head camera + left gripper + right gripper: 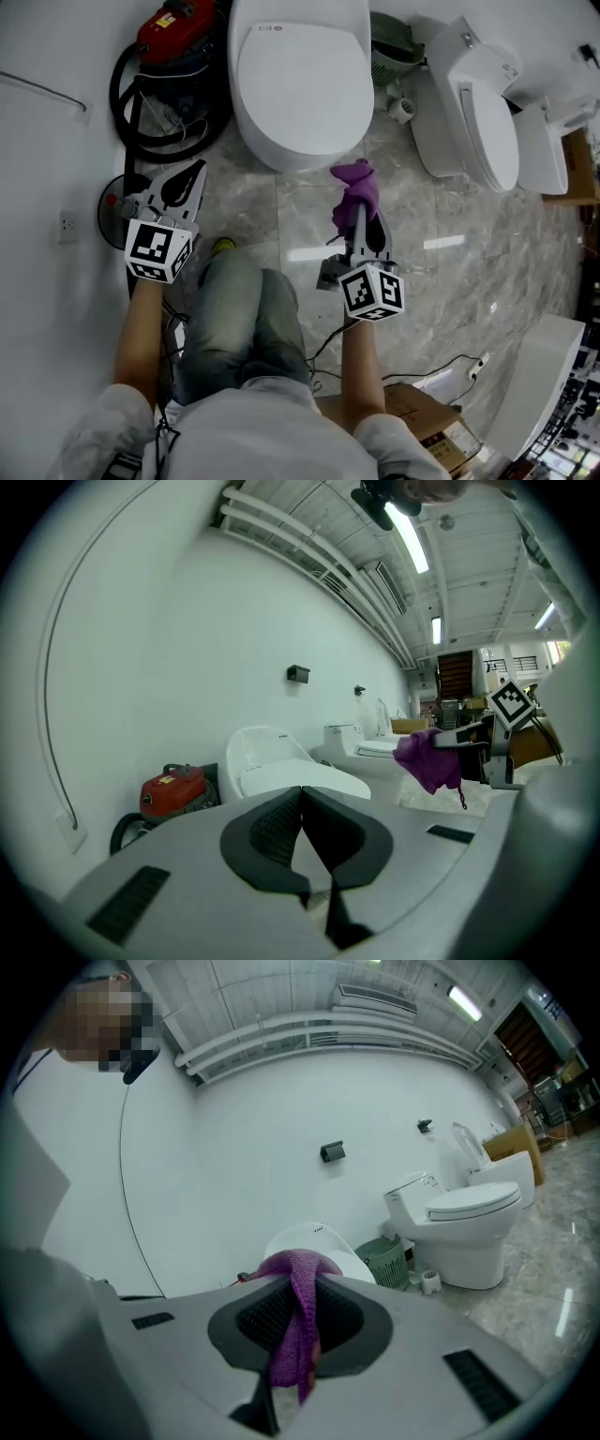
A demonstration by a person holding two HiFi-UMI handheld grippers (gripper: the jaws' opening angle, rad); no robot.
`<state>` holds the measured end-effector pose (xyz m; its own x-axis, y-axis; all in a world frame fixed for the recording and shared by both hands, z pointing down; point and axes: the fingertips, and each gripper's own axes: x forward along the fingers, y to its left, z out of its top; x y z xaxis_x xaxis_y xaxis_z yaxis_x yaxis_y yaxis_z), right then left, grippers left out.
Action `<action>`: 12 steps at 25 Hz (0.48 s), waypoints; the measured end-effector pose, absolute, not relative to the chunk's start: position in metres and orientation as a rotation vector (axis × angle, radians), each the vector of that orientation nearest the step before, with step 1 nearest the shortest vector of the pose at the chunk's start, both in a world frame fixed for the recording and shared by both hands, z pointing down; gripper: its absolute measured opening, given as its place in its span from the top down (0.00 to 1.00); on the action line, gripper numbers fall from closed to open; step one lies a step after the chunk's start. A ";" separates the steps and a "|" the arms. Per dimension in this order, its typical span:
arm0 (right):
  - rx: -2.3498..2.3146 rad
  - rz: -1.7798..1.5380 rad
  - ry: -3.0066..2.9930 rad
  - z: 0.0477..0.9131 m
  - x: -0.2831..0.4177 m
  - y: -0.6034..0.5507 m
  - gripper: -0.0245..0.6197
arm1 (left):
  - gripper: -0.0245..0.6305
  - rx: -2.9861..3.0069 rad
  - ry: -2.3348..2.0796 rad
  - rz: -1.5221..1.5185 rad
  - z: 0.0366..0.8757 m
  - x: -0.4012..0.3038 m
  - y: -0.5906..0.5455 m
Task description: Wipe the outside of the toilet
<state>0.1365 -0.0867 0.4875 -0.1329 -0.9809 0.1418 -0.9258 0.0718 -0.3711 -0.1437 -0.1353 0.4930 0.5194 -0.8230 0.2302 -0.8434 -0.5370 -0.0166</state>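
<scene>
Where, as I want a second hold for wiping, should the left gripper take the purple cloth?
On the loose bunch of purple cloth sticking out past the right gripper, coming from the left side; the rest is pinched between that gripper's jaws. The shut left gripper must open first.

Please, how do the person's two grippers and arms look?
The left gripper and right gripper have grey bodies with black ribbed fingers. Each carries a white cube with black square markers. The person wears short white sleeves.

vacuum [172,37] left of toilet [300,75]; bin [394,49] right
</scene>
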 end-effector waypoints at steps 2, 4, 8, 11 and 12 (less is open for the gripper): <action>-1.955 -0.555 2.181 0.503 0.138 -0.086 0.87 | 0.94 2.666 -1.465 0.322 0.507 -0.142 -0.135; -1.948 -0.563 2.175 0.522 0.139 -0.079 0.87 | 0.94 2.673 -1.471 0.324 0.521 -0.139 -0.131; -1.927 -0.571 2.188 0.550 0.145 -0.066 0.87 | 0.94 2.680 -1.490 0.317 0.542 -0.133 -0.121; -1.921 -0.553 2.186 0.565 0.153 -0.064 0.87 | 0.94 2.686 -1.498 0.324 0.556 -0.131 -0.116; -1.917 -0.550 2.186 0.569 0.153 -0.064 0.87 | 0.94 2.686 -1.498 0.328 0.561 -0.130 -0.115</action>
<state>0.1534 -0.0638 0.5694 -0.1512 -0.9830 0.1044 -0.9155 0.0994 -0.3899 -0.1301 -0.1149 0.5615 0.5086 -0.8356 0.2076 -0.8459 -0.5299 -0.0607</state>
